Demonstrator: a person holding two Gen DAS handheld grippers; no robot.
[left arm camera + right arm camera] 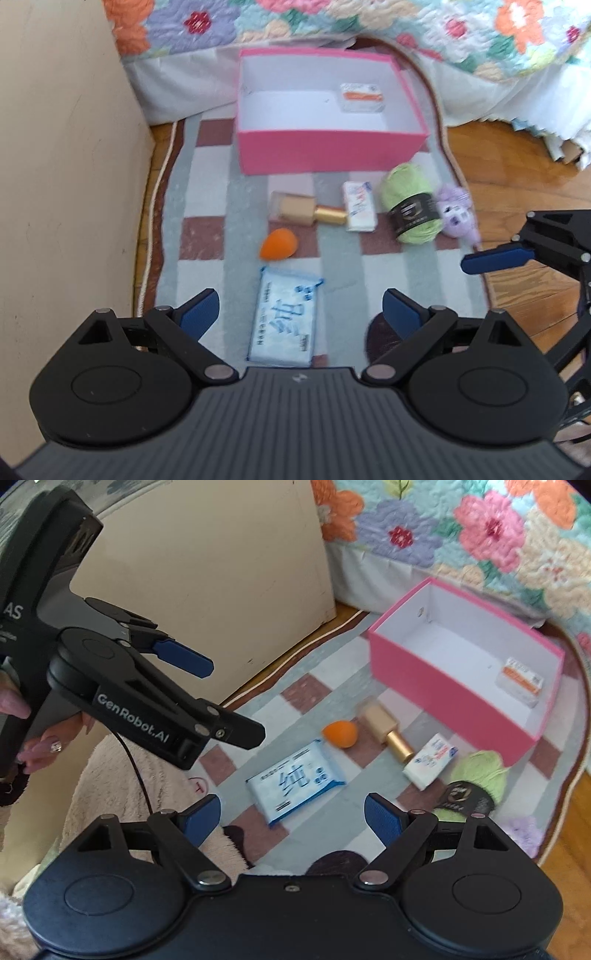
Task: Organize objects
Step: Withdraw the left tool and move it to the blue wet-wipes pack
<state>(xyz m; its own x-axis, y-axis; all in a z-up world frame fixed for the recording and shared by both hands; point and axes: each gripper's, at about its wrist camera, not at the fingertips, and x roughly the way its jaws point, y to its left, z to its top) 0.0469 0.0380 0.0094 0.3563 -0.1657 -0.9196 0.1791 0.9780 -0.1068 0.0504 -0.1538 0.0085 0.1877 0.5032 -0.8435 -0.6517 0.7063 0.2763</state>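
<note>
A pink box (328, 147) (443, 686) stands open on the rug, with a white and orange packet (362, 96) in its far right corner. In front of it lie a gold-capped bottle (306, 210), an orange sponge (279, 243), a small white pack (360, 206), green yarn (412, 206) and a purple plush (458, 214). My left gripper (301, 314) is open above a blue and white tissue pack (286, 317) (295, 779), not touching it. My right gripper (293, 821) is open and empty, hovering near the same pack.
A cream cabinet side (55, 184) walls off the left. A bed with a floral quilt (332, 22) rises behind the box. The checked rug (207, 192) ends in wooden floor (517, 155) on the right. A hand (40, 746) grips the left tool above fluffy pink fabric (129, 794).
</note>
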